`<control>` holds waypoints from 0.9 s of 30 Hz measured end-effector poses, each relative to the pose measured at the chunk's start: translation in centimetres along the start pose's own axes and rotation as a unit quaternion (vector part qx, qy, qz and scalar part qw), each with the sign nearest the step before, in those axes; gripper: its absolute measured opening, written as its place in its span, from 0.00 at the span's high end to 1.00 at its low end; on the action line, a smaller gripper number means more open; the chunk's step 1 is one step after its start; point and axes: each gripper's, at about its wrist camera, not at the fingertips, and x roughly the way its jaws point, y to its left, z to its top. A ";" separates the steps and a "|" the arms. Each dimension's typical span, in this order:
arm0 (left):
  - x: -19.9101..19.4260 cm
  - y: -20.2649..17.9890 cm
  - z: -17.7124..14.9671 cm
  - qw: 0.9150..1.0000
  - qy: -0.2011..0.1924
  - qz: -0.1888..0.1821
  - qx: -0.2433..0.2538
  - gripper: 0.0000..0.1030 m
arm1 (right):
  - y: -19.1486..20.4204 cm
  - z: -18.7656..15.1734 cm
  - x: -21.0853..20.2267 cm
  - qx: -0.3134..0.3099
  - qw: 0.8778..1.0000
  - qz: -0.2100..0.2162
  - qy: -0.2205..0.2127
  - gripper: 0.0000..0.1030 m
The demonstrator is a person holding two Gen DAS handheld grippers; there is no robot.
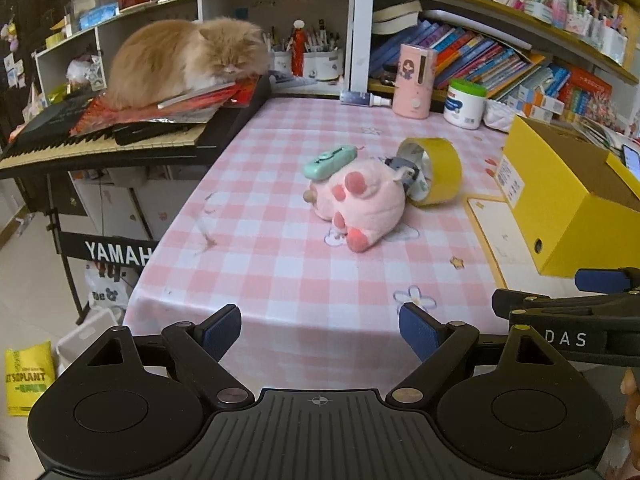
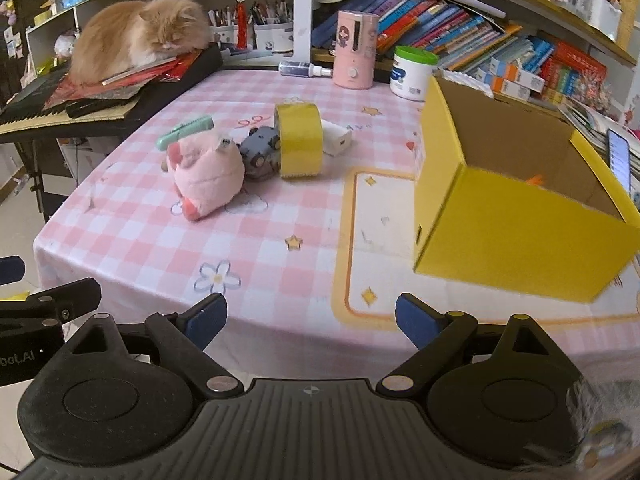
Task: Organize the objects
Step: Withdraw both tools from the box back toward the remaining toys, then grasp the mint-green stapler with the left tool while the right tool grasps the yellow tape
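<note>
one pink checked tablecloth [image 1: 280,264], shelves [image 1: 500,20] behind

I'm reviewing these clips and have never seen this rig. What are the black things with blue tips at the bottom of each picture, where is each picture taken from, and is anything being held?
They are hand-held tongs, one in each of a person's hands, each with a camera looking forward along its two blue-padded fingers. One picture comes from the left tongs, the other from the right tongs. Both stand open over the near edge of the table with nothing between the pads, so nothing is held.

On the pink checked tablecloth lie a pink plush toy, a mint green case, a grey toy car, a roll of yellow tape and a small white box. An open yellow box stands to the right. A cat rests on a keyboard at the left.
</note>
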 end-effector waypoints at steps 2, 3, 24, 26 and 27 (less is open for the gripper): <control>0.6 -0.1 0.6 1.000 0.000 0.004 -0.003 0.14 | -0.1 0.8 0.8 -0.004 1.000 0.004 0.000 0.11; 0.9 0.0 1.0 1.000 -0.002 0.005 -0.006 0.14 | -0.2 1.3 1.2 -0.005 1.000 0.006 0.001 0.11; 6.8 0.0 9.5 0.998 -0.036 0.015 -0.050 0.19 | -2.5 10.1 7.7 -0.014 0.997 0.067 -0.037 0.16; 7.7 0.0 10.0 0.998 -0.032 0.014 -0.053 0.21 | -2.5 10.8 8.3 -0.018 0.996 0.076 -0.037 0.17; 8.1 -0.1 10.2 0.998 -0.029 0.014 -0.056 0.23 | -2.5 11.0 8.7 -0.020 0.996 0.080 -0.036 0.18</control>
